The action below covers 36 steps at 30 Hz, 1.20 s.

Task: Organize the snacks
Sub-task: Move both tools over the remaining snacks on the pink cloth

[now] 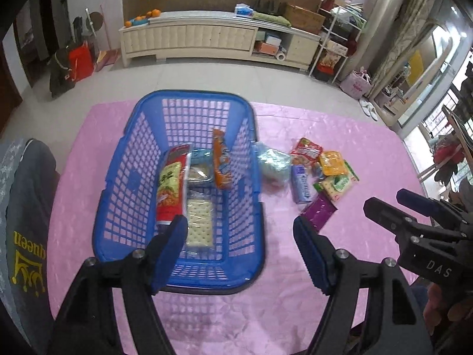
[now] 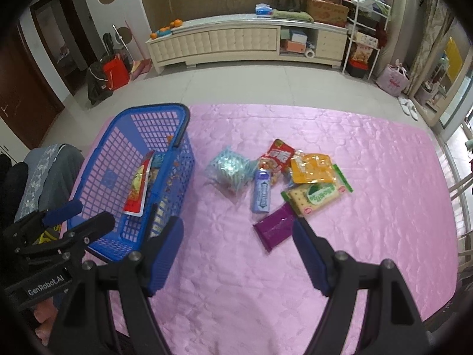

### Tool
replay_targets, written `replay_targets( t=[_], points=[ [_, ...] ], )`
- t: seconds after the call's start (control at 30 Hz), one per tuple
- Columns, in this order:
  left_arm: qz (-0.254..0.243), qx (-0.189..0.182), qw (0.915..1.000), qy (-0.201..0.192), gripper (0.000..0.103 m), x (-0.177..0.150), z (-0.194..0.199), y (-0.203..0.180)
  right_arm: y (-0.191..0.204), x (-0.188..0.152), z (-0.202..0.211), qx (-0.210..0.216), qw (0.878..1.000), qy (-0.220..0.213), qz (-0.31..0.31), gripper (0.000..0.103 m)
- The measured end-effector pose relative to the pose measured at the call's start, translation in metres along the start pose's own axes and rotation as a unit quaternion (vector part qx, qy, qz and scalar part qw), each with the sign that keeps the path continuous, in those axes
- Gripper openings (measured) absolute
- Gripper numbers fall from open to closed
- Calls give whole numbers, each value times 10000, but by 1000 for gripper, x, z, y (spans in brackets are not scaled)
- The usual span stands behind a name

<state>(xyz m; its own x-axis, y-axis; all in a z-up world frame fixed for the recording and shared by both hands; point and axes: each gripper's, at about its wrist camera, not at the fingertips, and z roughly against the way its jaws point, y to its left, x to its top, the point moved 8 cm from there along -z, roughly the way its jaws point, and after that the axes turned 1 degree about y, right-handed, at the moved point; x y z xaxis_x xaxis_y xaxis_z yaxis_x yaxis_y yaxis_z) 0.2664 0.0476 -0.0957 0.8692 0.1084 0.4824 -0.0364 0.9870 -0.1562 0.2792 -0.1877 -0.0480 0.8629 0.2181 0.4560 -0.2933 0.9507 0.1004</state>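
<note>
In blue basket (image 1: 180,195): four snack packs; both claws spread, empty.

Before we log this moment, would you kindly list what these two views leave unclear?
- Snacks in the basket, right wrist view: mostly hidden behind its near wall.
- Cracker pack, left wrist view: lower end blurred, one corner behind the left claw.
- Small item under the orange packet, right wrist view: covered, unidentifiable.
- Packet print, both views: too small to read.
</note>
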Motion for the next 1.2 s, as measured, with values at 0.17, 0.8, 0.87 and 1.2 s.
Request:
replay_targets(
  t=[0.17,0.8,0.87,1.2],
  points=[
    [-353,15,9994,-40,79,4,0,-37,-27,-2,5,53,9999,-14,-140,80],
    [-1417,222,9862,826,79,-22,-105,-160,-160,-48,-37,-84,9952,447,-870,80],
    [-1546,263,9831,945,79,-30,-121,-165,-167,-57,-49,-126,9946,559,-867,80],
    [-1652,212,9796,1126,79,-32,-179,-158,-187,-77,-90,-177,9952,729,-622,80]
  ],
)
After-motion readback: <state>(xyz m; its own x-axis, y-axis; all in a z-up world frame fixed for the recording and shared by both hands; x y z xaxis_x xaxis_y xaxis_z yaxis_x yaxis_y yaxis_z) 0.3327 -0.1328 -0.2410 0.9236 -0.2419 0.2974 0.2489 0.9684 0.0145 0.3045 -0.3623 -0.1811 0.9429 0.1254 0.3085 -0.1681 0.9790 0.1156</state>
